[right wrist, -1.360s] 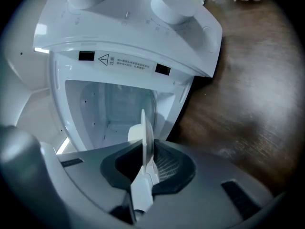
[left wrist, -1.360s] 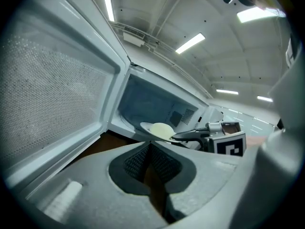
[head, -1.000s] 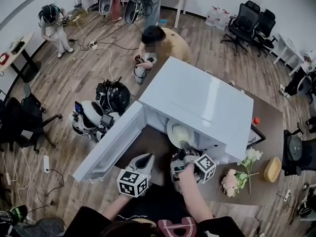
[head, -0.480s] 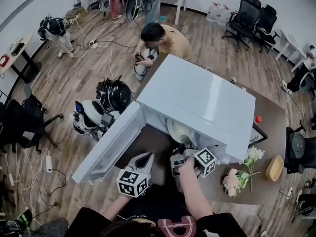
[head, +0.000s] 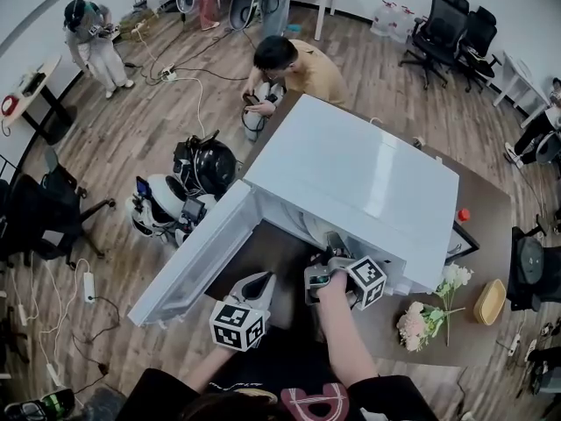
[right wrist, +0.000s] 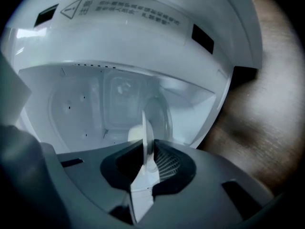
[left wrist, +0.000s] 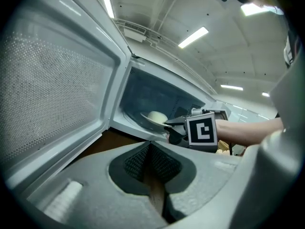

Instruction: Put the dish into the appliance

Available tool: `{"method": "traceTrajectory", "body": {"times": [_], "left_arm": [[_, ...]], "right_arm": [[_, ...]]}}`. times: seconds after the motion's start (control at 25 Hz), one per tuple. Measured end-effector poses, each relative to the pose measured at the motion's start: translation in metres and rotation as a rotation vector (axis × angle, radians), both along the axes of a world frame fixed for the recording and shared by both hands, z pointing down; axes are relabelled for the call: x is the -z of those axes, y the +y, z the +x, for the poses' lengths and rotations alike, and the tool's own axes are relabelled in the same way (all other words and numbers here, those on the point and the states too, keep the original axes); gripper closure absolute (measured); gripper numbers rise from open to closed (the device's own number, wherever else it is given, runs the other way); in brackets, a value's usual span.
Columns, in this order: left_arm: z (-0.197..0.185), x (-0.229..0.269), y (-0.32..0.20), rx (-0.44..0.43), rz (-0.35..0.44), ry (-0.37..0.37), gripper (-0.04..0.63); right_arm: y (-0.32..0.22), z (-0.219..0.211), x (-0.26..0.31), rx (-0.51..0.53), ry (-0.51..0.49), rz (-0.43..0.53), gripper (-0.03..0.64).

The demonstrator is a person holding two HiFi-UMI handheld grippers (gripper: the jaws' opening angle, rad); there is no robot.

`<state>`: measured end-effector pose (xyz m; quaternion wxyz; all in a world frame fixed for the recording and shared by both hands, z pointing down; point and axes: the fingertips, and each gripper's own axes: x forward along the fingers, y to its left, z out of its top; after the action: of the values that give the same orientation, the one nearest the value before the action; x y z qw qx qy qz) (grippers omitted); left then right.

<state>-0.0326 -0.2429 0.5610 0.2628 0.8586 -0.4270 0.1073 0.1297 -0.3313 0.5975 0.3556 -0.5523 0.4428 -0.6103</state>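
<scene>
Right gripper view has my right claw [right wrist: 145, 162] clenched on the near rim of the shallow white round dish [right wrist: 144, 130]. I see it edge-on against the cavity of the white box-shaped microwave oven [right wrist: 143, 46]. Left gripper view shows that dish [left wrist: 153, 119] roughly level, just inside the oven's mouth, with a pale rounded lump of food [left wrist: 157, 115] on it. Whether it touches the cavity floor I cannot tell.

My left claw [left wrist: 150, 171] is clenched on nothing, low beside the open white door [left wrist: 62, 80]. The oven stands on a brown table [head: 491, 235].

I judge the dish stiff, smooth-glazed, breakable and not heavy. Pinched at one edge, though, its weight levers on the pads, so it could slip or droop. The rim is the only sensible hold. I would keep the dish level so the lump does not slide, and set it down gently.
</scene>
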Motion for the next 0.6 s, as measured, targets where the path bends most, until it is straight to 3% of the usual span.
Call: {"method": "traceTrajectory", "body": {"times": [0.36,0.6], "left_arm": [[-0.005,-0.002,-0.002,0.01,-0.009,-0.009,0.586],[-0.005,0.005,-0.005,0.018,0.006,-0.002,0.586]], "right_arm": [[-0.013,0.0,-0.004,0.002,0.036,0.016,0.561],[-0.022,0.005,0.001,0.041,0.123,0.041,0.561]]}}
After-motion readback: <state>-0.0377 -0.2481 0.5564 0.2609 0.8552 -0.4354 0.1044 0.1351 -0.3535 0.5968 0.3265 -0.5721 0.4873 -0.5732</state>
